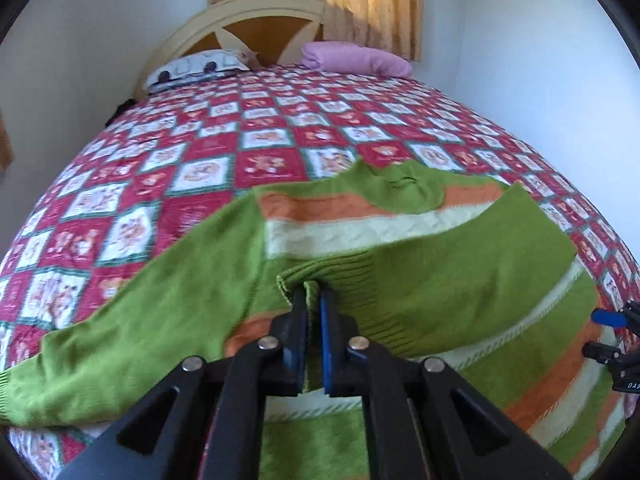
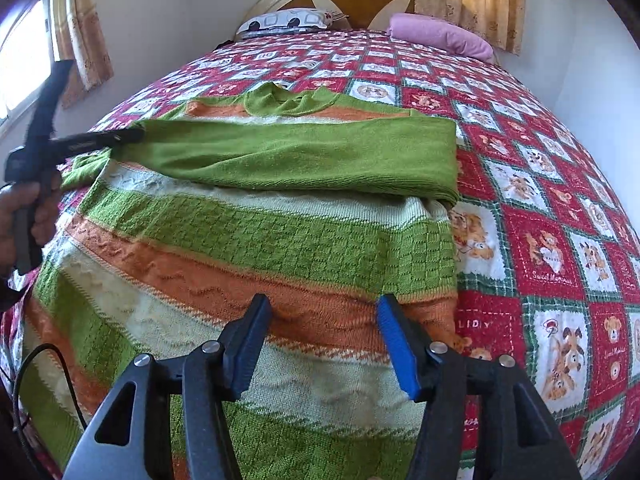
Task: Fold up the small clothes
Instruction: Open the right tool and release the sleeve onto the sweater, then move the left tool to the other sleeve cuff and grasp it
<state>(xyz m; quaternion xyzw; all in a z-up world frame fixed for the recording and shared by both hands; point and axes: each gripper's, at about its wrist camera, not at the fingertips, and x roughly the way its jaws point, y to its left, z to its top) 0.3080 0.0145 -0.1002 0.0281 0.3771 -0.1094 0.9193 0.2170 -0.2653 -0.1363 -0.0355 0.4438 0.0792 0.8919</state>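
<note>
A green, orange and cream striped knit sweater [image 2: 256, 248] lies flat on the patchwork quilt [image 2: 552, 184], neck toward the headboard. One green sleeve [image 2: 304, 156] is folded across its chest. My left gripper [image 1: 313, 292] is shut on that sleeve's ribbed cuff [image 1: 340, 276]; in the right wrist view the left gripper [image 2: 134, 135] shows at the left side, held by a hand [image 2: 20, 216]. The other sleeve [image 1: 132, 320] stretches out to the left. My right gripper [image 2: 324, 308] hovers open over the sweater's lower body, nothing between its fingers; the right gripper [image 1: 604, 334] also shows at the frame's right edge.
At the head of the bed lie a patterned pillow [image 1: 200, 66] and a folded pink blanket [image 1: 356, 58] before a wooden headboard [image 1: 256, 20]. Walls flank the bed on both sides. Bare quilt [image 1: 256, 136] stretches beyond the sweater. A black cable [image 2: 24, 364] hangs at lower left.
</note>
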